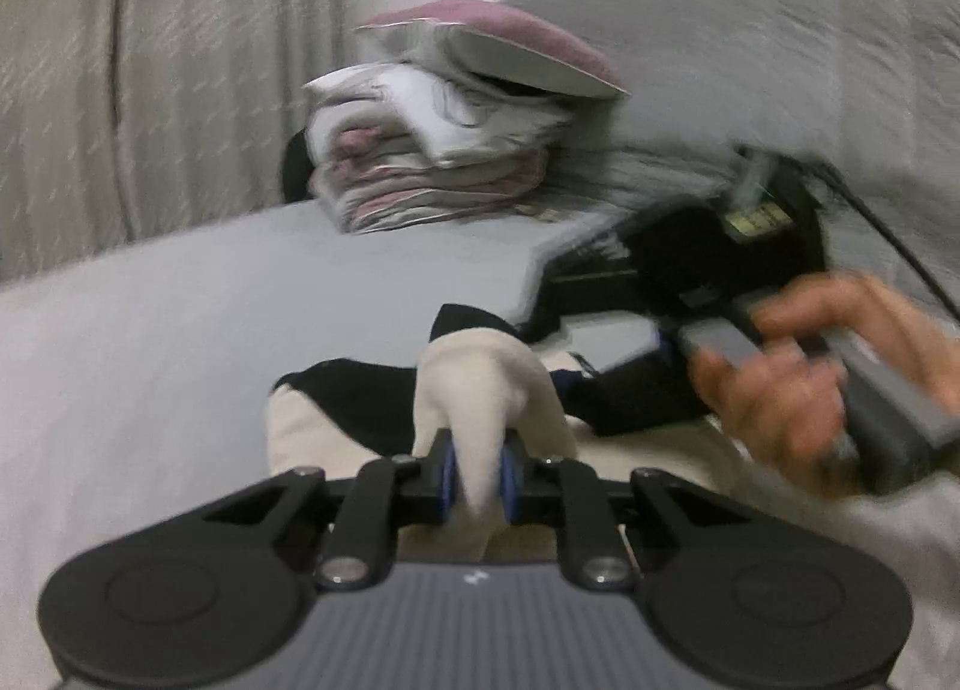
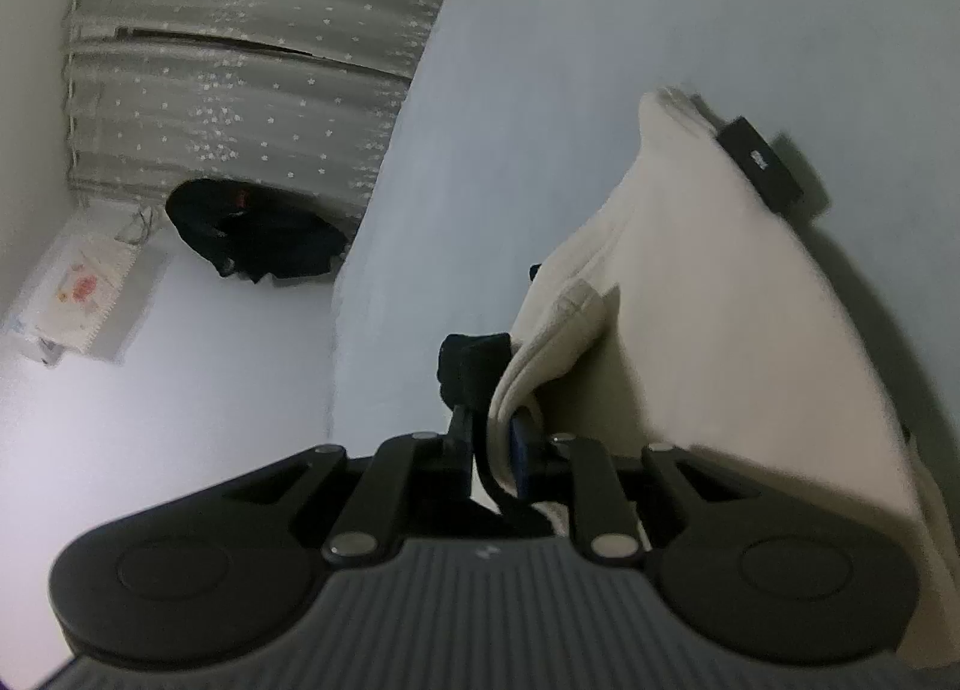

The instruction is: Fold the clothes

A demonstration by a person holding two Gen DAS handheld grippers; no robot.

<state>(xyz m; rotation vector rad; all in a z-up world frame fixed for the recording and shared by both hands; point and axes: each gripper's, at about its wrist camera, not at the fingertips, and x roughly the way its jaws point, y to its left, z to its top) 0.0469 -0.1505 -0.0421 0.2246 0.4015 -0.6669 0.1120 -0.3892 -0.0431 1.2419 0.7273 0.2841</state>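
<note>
A cream garment with black trim (image 1: 486, 384) lies on the pale bed sheet (image 1: 180, 318). My left gripper (image 1: 479, 471) is shut on a bunched fold of its cream cloth. In the left wrist view, a person's hand (image 1: 804, 372) holds the other gripper's body to the right, blurred by motion. In the right wrist view the same cream garment (image 2: 708, 294) hangs stretched to the right, with a black cuff (image 2: 761, 162) at its far end. My right gripper (image 2: 498, 432) is shut on the garment's edge, where cream and black cloth meet.
A stack of folded white and pink bedding (image 1: 444, 150) sits at the far side of the bed, beside a grey blanket (image 1: 750, 60). A starred curtain (image 2: 240, 60), a dark bag (image 2: 258, 234) and a patterned package (image 2: 78, 288) are by the floor beyond the bed's edge.
</note>
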